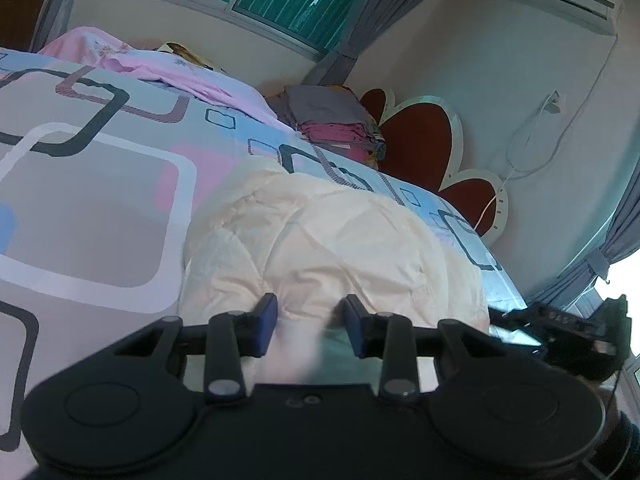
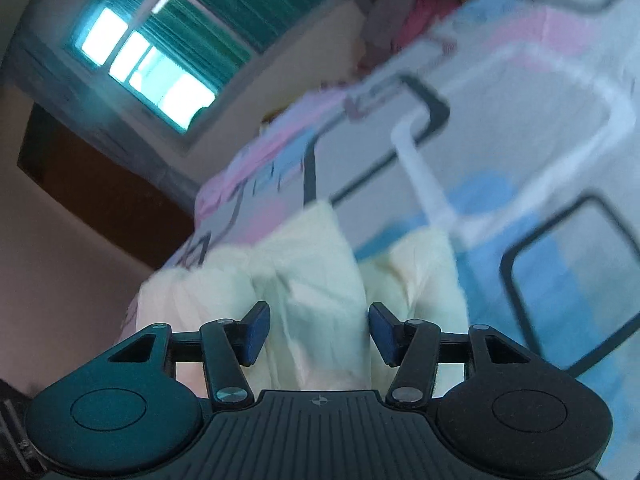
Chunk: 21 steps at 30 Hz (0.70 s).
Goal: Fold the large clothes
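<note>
Lying mid-frame on the patterned bed (image 1: pixel 100 208), the cream quilted garment (image 1: pixel 320 240) fills both views; the left gripper (image 1: pixel 310 326) and right gripper (image 2: pixel 319 330) have jaws apart.

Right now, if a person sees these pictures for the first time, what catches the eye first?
Probably the puffy cream quilted garment, lying on the patterned bedcover just ahead of both open grippers. Next, the red petal-shaped headboard at the far right, with a stack of folded clothes before it.
</note>
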Tool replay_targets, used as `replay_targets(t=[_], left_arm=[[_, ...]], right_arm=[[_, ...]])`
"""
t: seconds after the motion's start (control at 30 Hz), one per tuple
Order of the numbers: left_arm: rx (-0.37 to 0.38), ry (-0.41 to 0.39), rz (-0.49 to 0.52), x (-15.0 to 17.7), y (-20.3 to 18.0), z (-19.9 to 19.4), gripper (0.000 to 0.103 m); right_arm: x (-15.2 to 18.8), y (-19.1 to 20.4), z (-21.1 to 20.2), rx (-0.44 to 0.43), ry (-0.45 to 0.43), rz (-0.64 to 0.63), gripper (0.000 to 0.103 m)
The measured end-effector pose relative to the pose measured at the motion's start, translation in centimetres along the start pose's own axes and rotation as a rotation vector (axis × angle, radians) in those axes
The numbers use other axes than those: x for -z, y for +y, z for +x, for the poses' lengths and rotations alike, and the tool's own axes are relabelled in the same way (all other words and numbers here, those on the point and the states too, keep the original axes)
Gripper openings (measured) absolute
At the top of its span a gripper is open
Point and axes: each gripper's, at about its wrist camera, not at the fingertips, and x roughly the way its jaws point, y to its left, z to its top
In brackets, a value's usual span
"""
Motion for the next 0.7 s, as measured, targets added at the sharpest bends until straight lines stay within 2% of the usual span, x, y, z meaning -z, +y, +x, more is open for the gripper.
replay_targets(t=[0.07,0.1,0.13,0.2,0.27,0.33,0.4,0.53,0.7], left_arm=[[-0.005,0.000,0.004,0.1,0.0,0.0,0.035],[-0.011,0.001,0.009,0.2,-0.1,0.1,0.035],[-0.016,0.001,0.010,0.2,-0.1,0.1,0.035],[-0.018,0.000,0.002,0.2,-0.1,0.1,0.035],[-0.023,0.005,0.005,0.3,-0.2,0.1,0.035],[-0.027,0.006,0.005,0.2,-0.2,0.2,0.035],[-0.028,0.005,-0.001,0.2,-0.2,0.1,0.035],[-0.035,0.011,0.004,0.2,-0.5,0.2,0.035],[-0.037,0.010,-0.018,0.0,-0.4,0.2,0.035]], right_arm=[[-0.3,0.5,0.1,-0.041,0.012,-0.028,0.059],[-0.3,0.8,0.3,-0.054,0.023,-0.048,0.073],[-0.3,1.0,0.6,-0.063,0.022,-0.057,0.076],[-0.3,1.0,0.6,-0.094,-0.006,-0.038,0.076],[-0.5,1.2,1.1,-0.150,0.012,-0.033,0.076],[-0.8,1.8,0.7,-0.151,-0.007,-0.077,0.076],[-1.2,1.5,0.5,-0.170,-0.021,-0.062,0.076],[-1.1,2.8,1.3,-0.202,0.024,-0.156,0.076],[-1.1,2.0,0.4,-0.198,-0.058,-0.118,0.076]])
